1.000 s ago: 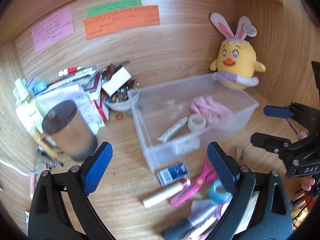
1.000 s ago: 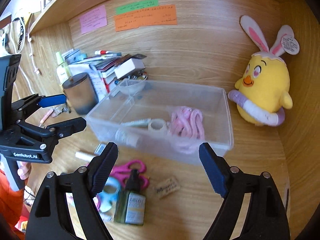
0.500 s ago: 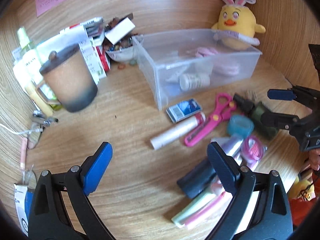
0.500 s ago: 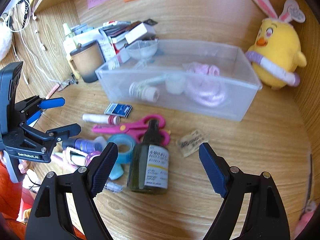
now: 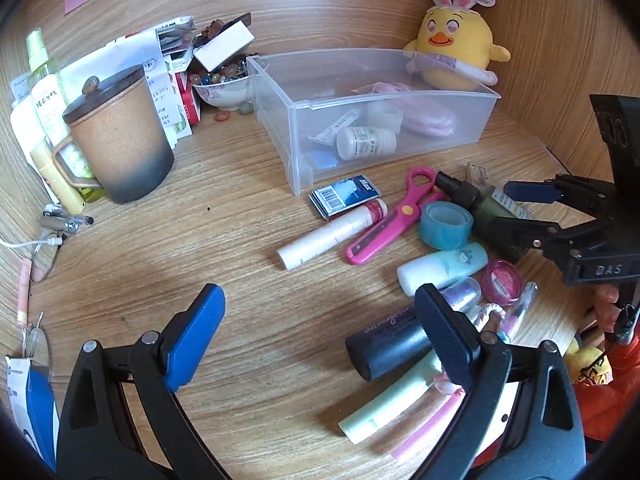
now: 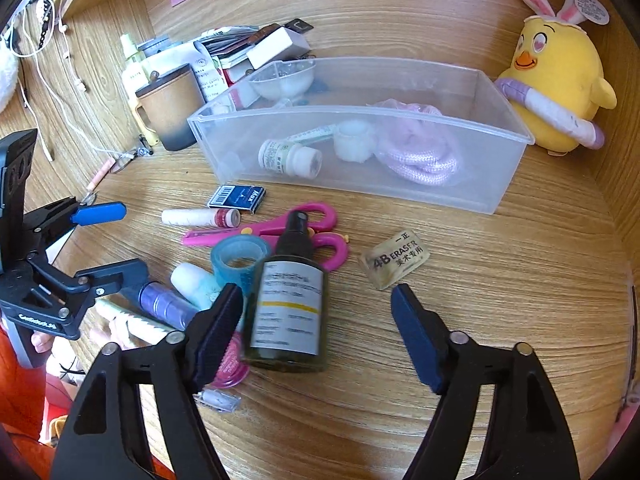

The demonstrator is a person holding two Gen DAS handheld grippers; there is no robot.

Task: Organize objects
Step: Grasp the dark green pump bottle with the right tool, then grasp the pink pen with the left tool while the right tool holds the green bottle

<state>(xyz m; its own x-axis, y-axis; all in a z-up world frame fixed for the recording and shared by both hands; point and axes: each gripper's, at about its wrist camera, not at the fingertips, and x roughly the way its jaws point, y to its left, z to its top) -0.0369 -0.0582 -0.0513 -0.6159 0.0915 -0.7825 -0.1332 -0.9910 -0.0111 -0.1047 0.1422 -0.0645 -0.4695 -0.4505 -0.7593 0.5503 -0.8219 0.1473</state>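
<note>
While its jaws are closing, the right gripper (image 6: pixel 316 316) straddles the dark bottle (image 6: pixel 289 300), which lies flat on the desk (image 6: pixel 500 320) with its cap pointing away; the left pad sits just beside the bottle's shoulder and the right pad stands well clear, so nothing is pinched yet. Lying on its side with its length running along the fingers, the bottle suits a squeeze across its body. The left gripper (image 5: pixel 320 336) hovers wide open over bare wood, holding nothing, probably waiting its turn.

Just left of the bottle and touching it is the blue tape (image 6: pixel 239 260); the closing left pad may catch it. Under the bottle's neck lie the pink scissors (image 6: pixel 280 228), which could drag along on a lift. An eraser (image 6: pixel 394 258) rests just beyond the right pad, apart from the bottle. Farther out stands the clear bin (image 6: pixel 460 196), already holding a white bottle (image 6: pixel 290 158) and pink rope (image 6: pixel 416 156), the likely destination, with its near wall to be cleared.
</note>
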